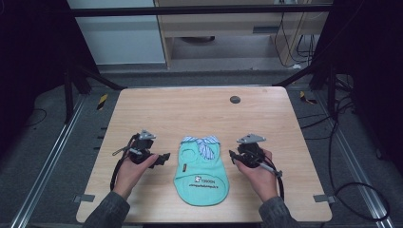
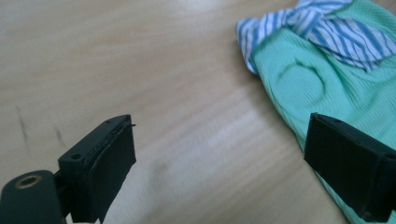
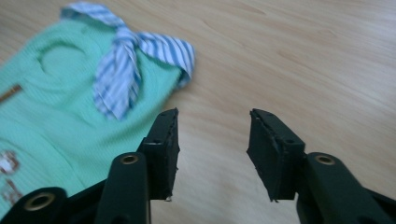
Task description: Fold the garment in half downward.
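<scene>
A small mint-green pet garment (image 1: pixel 202 171) with a blue-and-white striped collar (image 1: pixel 203 143) lies flat on the wooden table (image 1: pixel 190 114), collar end away from the person. My left gripper (image 1: pixel 164 157) is just left of it, held in a hand, jaws pointing toward the cloth. In the left gripper view its jaws (image 2: pixel 219 135) stand wide open over bare wood, with the garment (image 2: pixel 327 88) beside the right jaw. My right gripper (image 1: pixel 233 156) hovers just right of the garment. Its jaws (image 3: pixel 214 126) are open, narrower, over bare wood next to the striped collar (image 3: pixel 121 65).
A small dark round disc (image 1: pixel 235 99) sits near the table's far edge. Black frame posts stand at both far corners. Cables trail on the floor at the right (image 1: pixel 361 190). Metal rails run along both sides of the table.
</scene>
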Tool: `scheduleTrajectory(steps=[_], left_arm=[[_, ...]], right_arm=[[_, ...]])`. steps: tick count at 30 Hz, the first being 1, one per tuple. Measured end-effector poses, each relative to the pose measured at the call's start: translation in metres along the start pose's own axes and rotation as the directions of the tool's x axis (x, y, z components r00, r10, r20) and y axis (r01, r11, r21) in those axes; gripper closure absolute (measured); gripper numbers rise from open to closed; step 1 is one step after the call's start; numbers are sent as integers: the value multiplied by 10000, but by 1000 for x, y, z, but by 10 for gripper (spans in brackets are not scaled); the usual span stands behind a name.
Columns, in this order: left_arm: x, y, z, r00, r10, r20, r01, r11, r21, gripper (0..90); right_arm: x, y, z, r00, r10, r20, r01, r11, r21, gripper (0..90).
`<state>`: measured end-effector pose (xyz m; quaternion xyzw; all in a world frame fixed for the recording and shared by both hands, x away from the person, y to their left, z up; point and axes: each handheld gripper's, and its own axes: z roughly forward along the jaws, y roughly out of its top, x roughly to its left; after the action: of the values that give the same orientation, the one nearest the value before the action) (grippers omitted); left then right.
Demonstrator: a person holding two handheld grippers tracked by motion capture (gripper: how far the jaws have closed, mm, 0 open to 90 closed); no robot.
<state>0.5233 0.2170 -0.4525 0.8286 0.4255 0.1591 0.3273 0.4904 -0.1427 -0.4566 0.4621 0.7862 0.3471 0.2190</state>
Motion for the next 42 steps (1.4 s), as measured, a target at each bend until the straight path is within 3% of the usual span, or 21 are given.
scheduleTrajectory(steps=[2, 6, 10, 15, 22, 29, 33, 42], left_arm=[[0, 11, 5, 9999, -11, -120, 11, 10000, 6, 104], [-2, 28, 13, 9996, -271, 71, 272, 9994, -210, 201], [-4, 40, 22, 9999, -53, 100, 56, 9994, -352, 343], [-8, 53, 42, 9997, 87, 239, -86, 9999, -53, 415], [-13, 64, 59, 9997, 123, 225, -125, 9999, 76, 469], [-17, 65, 71, 9997, 246, -8, -246, 9994, 234, 477], [-20, 64, 77, 9995, 267, 152, -274, 9986, 445, 471], [-19, 55, 86, 9998, 201, 80, -206, 9971, 726, 490]], right_arm=[[2, 12, 7, 9998, 2, -185, -3, 10000, -13, 597], [5, 27, 24, 9994, -94, -329, 99, 9998, 152, 699], [8, 41, 45, 9982, -286, -518, 307, 9987, 397, 776], [8, 46, 65, 9974, -179, -694, 216, 9984, 523, 818], [8, 52, 78, 9969, 152, -773, -110, 9985, 542, 773], [8, 52, 93, 9976, 390, -566, -345, 9963, 781, 593], [6, 51, 96, 9957, 699, -612, -643, 9939, 899, 591], [10, 49, 101, 9956, 583, -728, -499, 9924, 1124, 591]])
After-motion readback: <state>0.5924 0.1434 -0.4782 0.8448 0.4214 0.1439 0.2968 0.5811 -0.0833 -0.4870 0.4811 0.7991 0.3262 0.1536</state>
